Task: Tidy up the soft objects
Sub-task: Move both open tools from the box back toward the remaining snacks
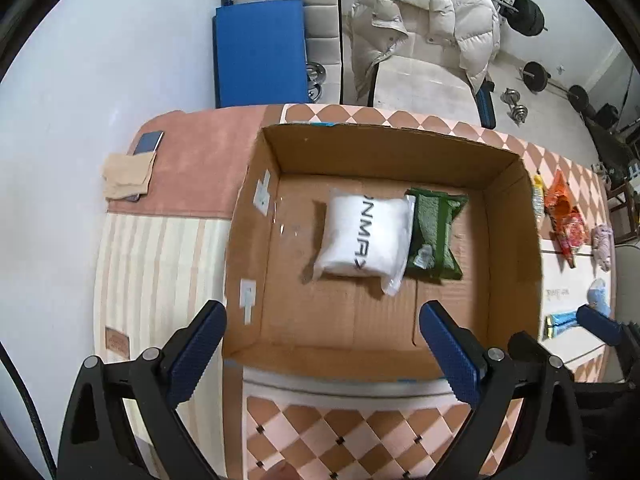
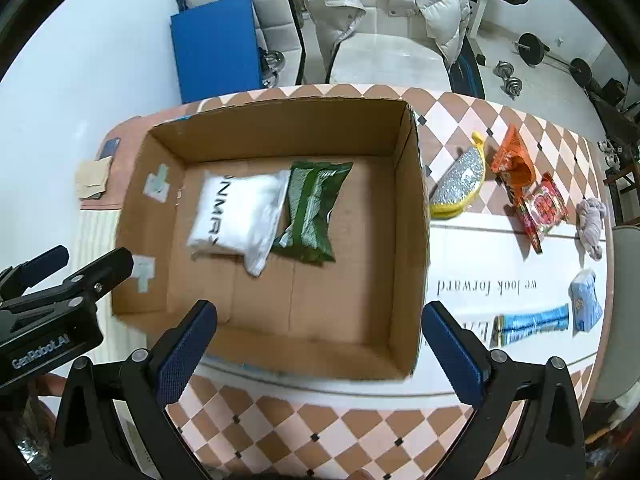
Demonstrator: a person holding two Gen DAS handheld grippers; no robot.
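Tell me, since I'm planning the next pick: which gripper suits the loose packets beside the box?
Right. The right gripper is open, and the yellow pouch and blue packet lie on its side of the cardboard box; the left gripper hovers farther away.

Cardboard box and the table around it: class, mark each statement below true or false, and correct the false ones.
1. The cardboard box holds a white pack and a green pack. True.
2. The two packs lie apart at opposite walls. False: they lie side by side, touching.
3. The right gripper grips the blue tube. False: its jaws are open and empty.
4. The left gripper is open and empty. True.
5. The yellow-rimmed pouch lies inside the box. False: it lies outside, on the table.
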